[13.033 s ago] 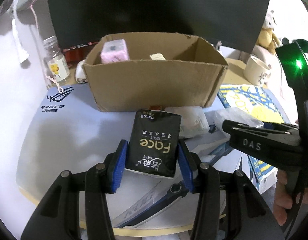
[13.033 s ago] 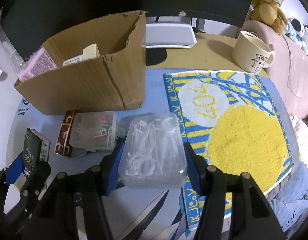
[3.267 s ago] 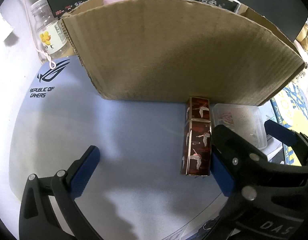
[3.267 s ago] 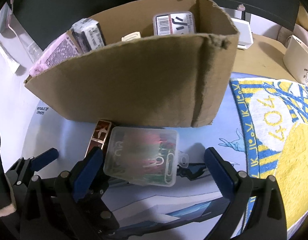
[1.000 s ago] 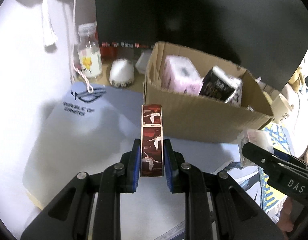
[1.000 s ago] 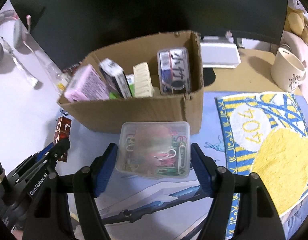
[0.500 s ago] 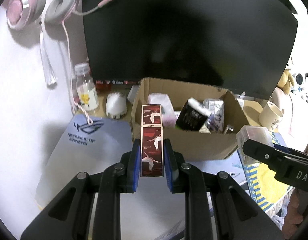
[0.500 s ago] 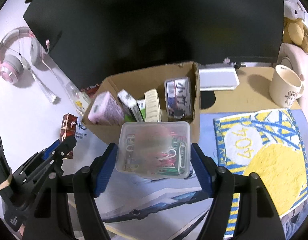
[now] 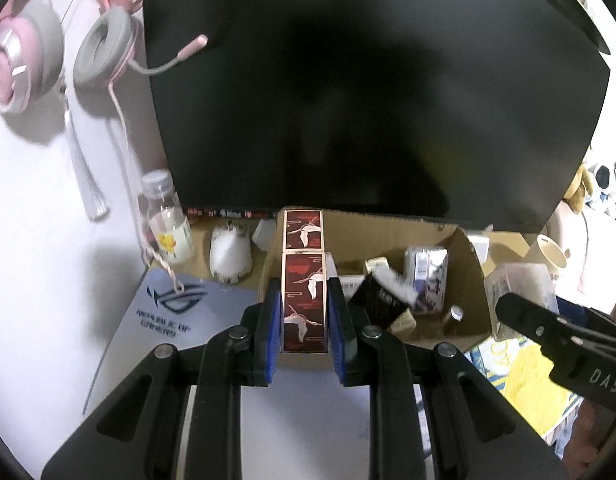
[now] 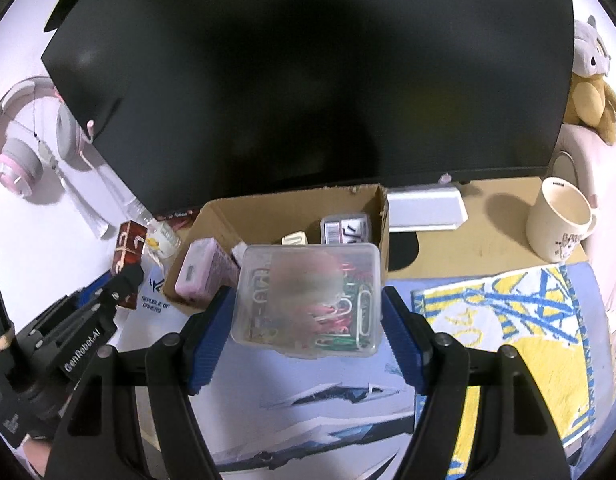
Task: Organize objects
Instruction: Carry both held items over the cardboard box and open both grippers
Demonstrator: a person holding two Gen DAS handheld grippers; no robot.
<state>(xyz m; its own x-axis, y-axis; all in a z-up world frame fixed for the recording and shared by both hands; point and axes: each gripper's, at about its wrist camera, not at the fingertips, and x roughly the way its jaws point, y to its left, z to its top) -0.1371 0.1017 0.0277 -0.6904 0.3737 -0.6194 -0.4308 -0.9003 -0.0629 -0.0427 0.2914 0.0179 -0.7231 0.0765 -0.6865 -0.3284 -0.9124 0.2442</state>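
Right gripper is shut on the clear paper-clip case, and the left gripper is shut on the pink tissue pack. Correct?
Not quite. The left gripper is shut on the dark red crane-print box, as the left wrist view shows; the right gripper holds the clear paper-clip case.

You held a dark red box (image 9: 303, 300) printed with white cranes, centre frame, between blue pads (image 9: 272, 332). At upper left hung a pink and grey headset (image 9: 47, 52). In the right wrist view, a yellow towel (image 10: 520, 336) with blue stripes lay at lower right.
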